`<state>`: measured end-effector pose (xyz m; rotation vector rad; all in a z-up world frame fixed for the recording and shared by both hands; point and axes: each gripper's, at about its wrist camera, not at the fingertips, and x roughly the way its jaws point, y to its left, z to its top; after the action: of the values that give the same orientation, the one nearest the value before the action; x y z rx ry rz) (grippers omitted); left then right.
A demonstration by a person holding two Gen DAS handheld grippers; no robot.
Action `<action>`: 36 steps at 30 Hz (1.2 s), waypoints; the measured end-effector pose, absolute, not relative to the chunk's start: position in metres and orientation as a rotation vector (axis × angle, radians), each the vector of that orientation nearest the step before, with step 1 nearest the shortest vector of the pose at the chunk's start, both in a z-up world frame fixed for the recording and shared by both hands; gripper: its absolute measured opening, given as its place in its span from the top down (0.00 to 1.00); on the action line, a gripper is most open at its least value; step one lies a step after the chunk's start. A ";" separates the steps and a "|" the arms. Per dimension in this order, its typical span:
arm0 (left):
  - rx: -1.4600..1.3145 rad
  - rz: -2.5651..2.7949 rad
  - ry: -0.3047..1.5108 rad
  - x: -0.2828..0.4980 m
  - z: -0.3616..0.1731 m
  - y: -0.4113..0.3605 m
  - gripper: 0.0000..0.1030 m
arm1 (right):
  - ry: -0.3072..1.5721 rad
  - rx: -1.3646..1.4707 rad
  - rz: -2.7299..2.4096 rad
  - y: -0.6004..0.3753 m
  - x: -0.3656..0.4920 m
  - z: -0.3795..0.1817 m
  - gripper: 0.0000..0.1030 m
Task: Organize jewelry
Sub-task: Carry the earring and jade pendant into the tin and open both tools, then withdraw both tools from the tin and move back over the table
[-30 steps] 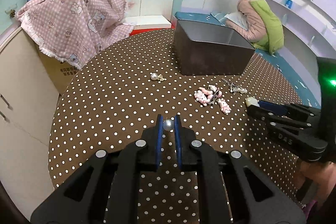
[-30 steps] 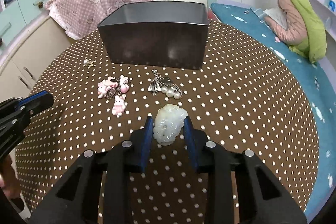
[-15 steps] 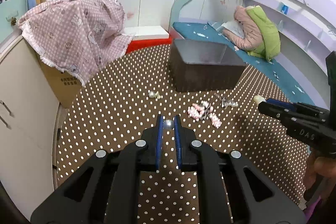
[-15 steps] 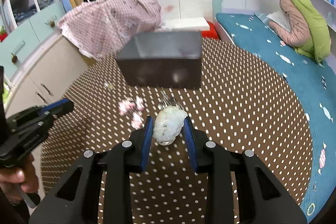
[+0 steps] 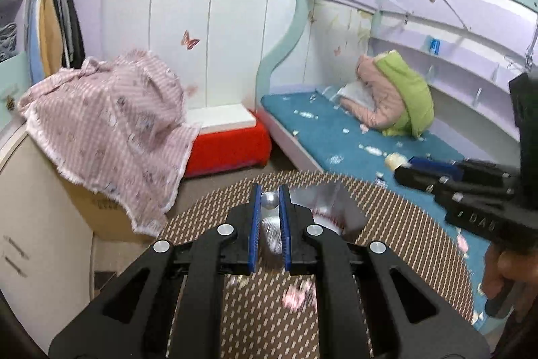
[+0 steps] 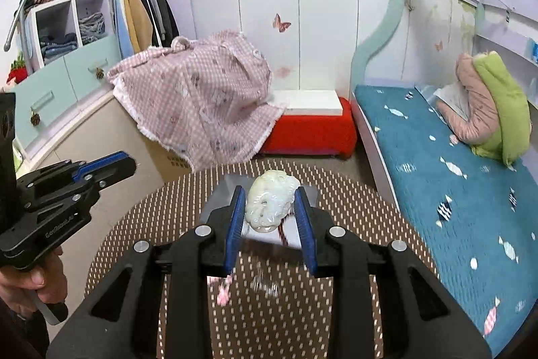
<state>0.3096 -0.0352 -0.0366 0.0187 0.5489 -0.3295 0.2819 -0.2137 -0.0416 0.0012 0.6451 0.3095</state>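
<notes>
- Both tongs have lifted off the table (image 5: 403, 224) since a second ago.
- Left tongs (image 5: 269, 201) pinch the pearl (image 5: 270, 200), frame centre.
- Right tongs (image 6: 270, 207) clamp the jade pendant (image 6: 269, 204); box (image 6: 302, 234) below, drop next.

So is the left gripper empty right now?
No, the left gripper is shut on a small pearl between its blue pads.

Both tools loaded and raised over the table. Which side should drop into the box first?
Probably right, by a small margin. The right tool holds the pale carved pendant centred over the dark box. The left tool grips the pearl nearer the box's left edge. Motion blur leaves this uncertain.
</notes>
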 end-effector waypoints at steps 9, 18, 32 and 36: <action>0.007 -0.385 0.654 0.385 -0.045 -0.067 0.90 | 0.758 0.032 0.336 -0.211 0.338 -0.066 0.73; -0.002 -0.397 0.801 0.426 -0.091 -0.081 0.89 | 0.881 0.053 0.329 -0.210 0.370 -0.106 0.72; -0.058 -0.218 0.707 0.405 -0.074 -0.035 0.07 | 0.782 0.128 0.209 -0.244 0.348 -0.086 0.07; -0.052 -0.173 0.652 0.382 -0.057 -0.023 0.06 | 0.738 0.138 0.185 -0.248 0.331 -0.073 0.07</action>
<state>0.3824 -0.0228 -0.0568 -0.0518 0.6516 -0.1734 0.3311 -0.2484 -0.0726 0.1379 0.7378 0.1852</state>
